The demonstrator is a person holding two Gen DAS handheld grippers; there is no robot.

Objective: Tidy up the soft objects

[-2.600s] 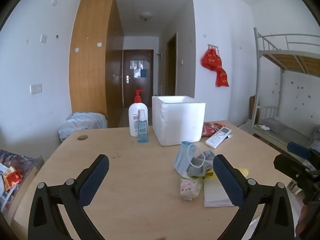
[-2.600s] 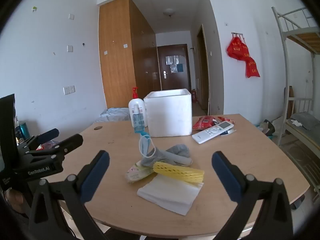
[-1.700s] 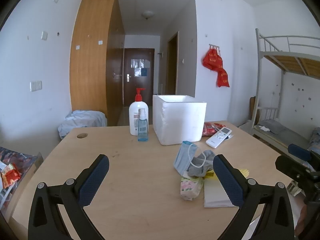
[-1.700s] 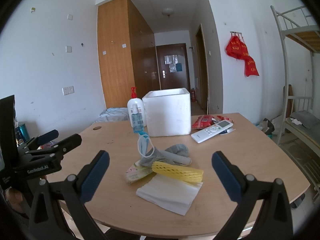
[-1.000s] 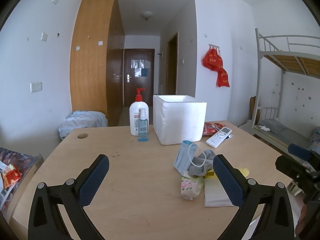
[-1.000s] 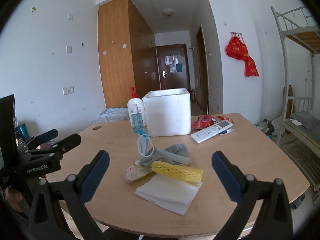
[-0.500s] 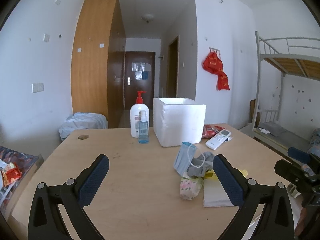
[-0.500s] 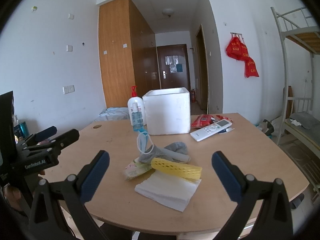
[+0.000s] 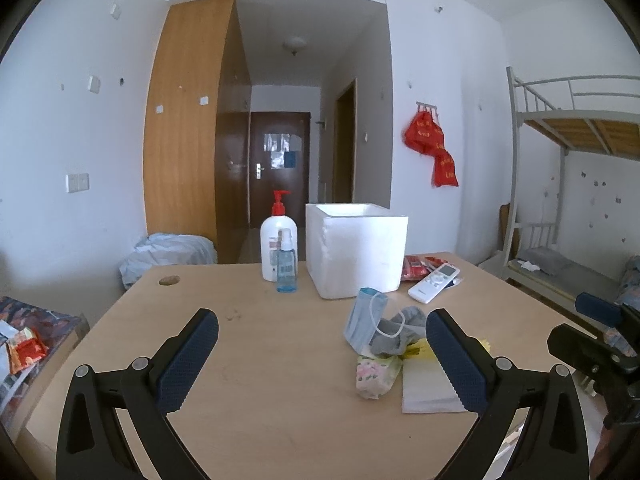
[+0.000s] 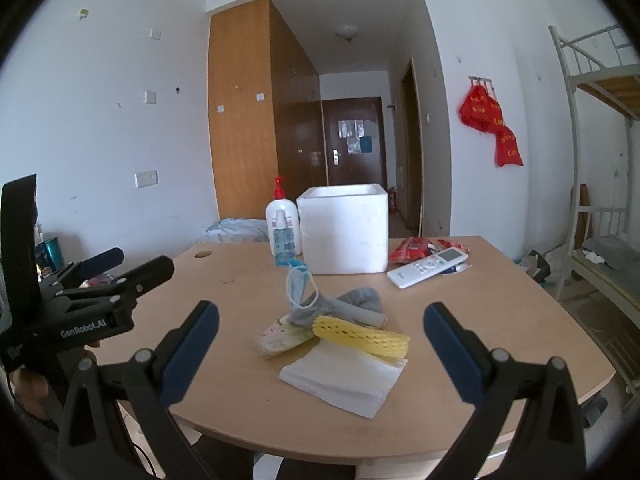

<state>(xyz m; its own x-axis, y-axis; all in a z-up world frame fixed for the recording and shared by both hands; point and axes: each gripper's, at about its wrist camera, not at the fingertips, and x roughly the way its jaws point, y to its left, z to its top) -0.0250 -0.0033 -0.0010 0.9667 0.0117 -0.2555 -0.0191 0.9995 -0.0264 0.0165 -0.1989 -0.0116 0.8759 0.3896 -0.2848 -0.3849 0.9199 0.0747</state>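
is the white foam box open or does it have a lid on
Open. The white foam box shows a bare rim and part of its inner wall, with no lid on it. What is inside cannot be seen from either view.

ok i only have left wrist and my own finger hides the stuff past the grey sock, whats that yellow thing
observer: a yellow foam net, lying across the far edge of the white napkin stack
operator: is the right gripper holding anything
observer: no, the right gripper is open and empty, with one finger on each side of the pile in its view
operator: and is the sock free to grab
observer: not quite, the grey sock lies just behind the net, and the ear loop of the blue mask is draped over it
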